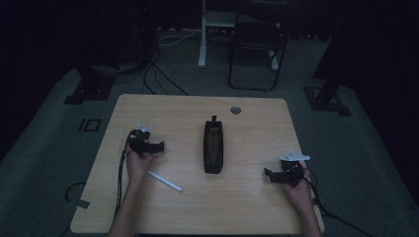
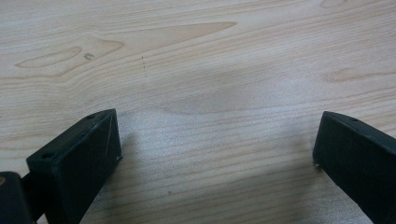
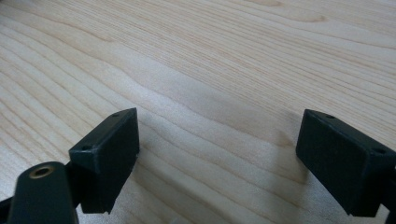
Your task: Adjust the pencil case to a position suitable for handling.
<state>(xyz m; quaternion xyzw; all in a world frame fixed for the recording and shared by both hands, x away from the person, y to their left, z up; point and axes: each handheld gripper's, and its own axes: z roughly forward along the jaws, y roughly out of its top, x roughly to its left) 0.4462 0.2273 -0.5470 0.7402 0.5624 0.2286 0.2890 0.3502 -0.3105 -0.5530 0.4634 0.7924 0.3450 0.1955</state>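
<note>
Though dim, pale wooden table (image 1: 247,128)

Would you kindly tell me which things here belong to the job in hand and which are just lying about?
In the job:
- white slim pen on the table, nearest the left gripper
- black open pencil case

Lying about:
- black folding chair beyond the wooden table
- white stand leg
</note>
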